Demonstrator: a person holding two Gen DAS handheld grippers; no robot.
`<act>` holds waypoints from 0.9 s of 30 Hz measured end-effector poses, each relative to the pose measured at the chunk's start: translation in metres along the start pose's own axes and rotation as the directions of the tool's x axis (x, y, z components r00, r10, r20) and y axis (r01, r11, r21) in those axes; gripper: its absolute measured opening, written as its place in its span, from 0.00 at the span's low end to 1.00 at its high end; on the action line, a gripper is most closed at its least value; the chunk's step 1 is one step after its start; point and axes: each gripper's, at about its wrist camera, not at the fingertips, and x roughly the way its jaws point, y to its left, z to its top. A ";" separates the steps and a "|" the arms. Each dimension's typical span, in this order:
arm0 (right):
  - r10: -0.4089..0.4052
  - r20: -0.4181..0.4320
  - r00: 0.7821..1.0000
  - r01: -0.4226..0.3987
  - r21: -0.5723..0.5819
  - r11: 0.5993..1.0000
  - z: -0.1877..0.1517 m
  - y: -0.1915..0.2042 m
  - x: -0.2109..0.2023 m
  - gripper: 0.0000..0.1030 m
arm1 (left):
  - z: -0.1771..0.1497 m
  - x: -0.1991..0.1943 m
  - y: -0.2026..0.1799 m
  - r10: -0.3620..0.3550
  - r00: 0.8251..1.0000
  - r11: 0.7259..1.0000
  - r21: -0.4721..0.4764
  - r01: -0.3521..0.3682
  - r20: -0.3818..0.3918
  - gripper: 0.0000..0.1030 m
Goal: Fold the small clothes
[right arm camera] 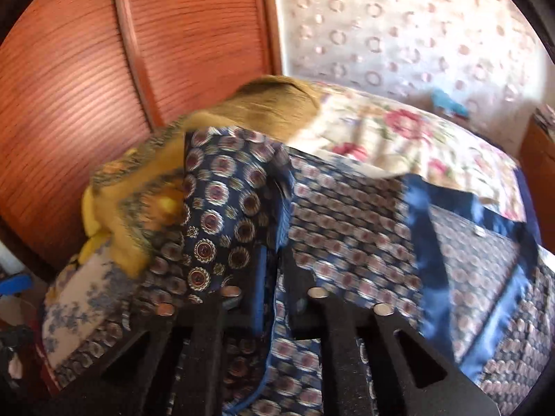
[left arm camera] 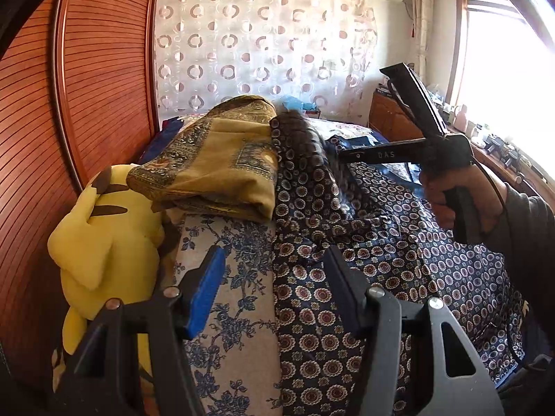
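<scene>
A glossy navy medallion-print silk garment (left arm camera: 347,249) is spread across the bed, beside a folded mustard paisley cloth (left arm camera: 222,170). Its lifted fold is pinched by the right gripper (right arm camera: 274,277); the left gripper (left arm camera: 274,277) is held wide open, empty.

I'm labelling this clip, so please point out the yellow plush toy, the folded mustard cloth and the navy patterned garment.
Yellow plush toy (left arm camera: 104,235), left wrist view, on its body.
Folded mustard cloth (left arm camera: 222,163), left wrist view, on its top face.
Navy patterned garment (right arm camera: 222,218), right wrist view, on the lifted flap.
</scene>
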 end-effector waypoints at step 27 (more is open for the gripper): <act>0.005 -0.012 1.000 -0.006 -0.021 1.000 -0.050 -0.041 -0.038 0.36 | 0.025 0.094 -0.048 -0.016 0.990 0.992 0.118 0.034 -0.143 0.56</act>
